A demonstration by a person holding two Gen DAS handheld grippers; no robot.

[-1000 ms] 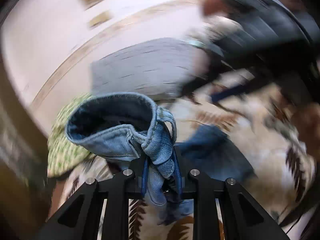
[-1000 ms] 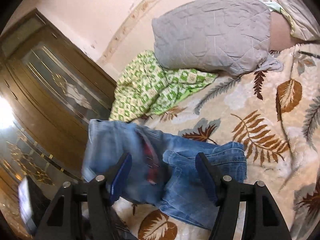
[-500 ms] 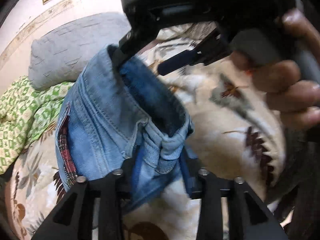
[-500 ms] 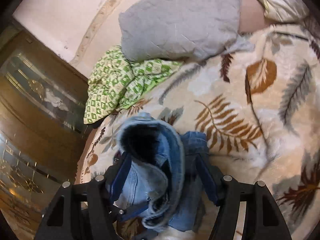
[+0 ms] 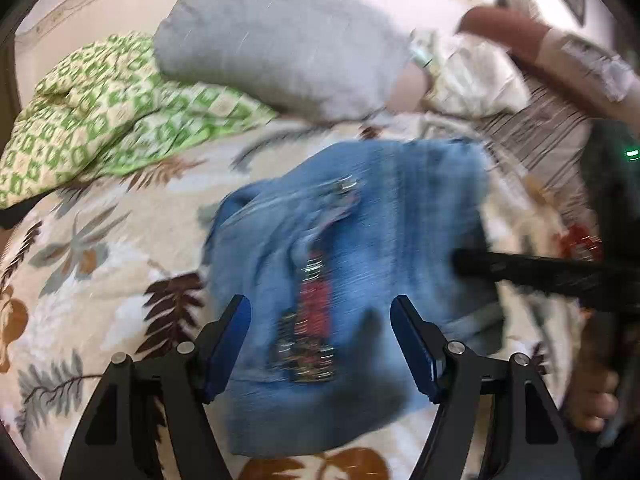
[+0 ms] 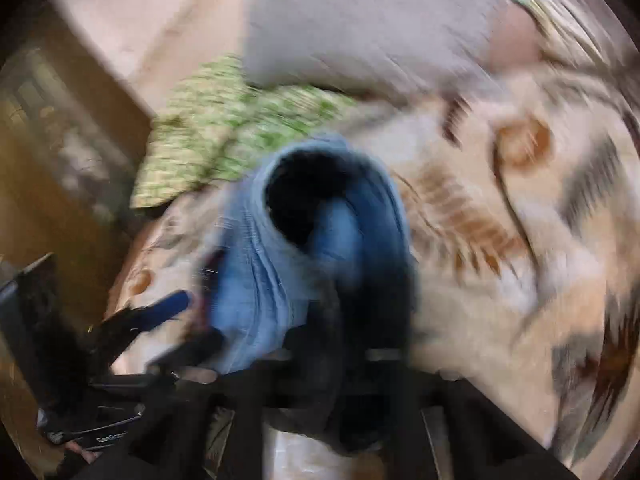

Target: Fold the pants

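The pants point(image 5: 360, 280), blue denim, lie in a loose heap on the leaf-patterned blanket point(image 5: 100, 280), and I take them as the landmark for everything else. The left gripper point(image 5: 320, 340) hangs just above the near part of the pants; its jaws have just been opening and now stand wide apart, with the cloth showing between the two blue pads point(image 5: 228, 340) but not pressed by them, so this claw holds nothing. The red and dark patch point(image 5: 316, 312) on the pants sits in the gap between the pads. On the right side of the pants, in the left wrist view, a dark bar of the right gripper point(image 5: 540, 276) reaches onto the denim, and behind it a hand point(image 5: 592, 408) shows at the edge. In the right wrist view the picture is very blurred: the pants point(image 6: 280, 260) rise as a rolled tube with a dark opening directly in front of the right gripper point(image 6: 340, 360), whose jaws have just been closing and are now together on the cloth, though the pads themselves cannot be made out. Beyond the pants lie a grey pillow point(image 5: 280, 40) and, to its left, a green patterned cloth point(image 5: 100, 112), both apart from the denim
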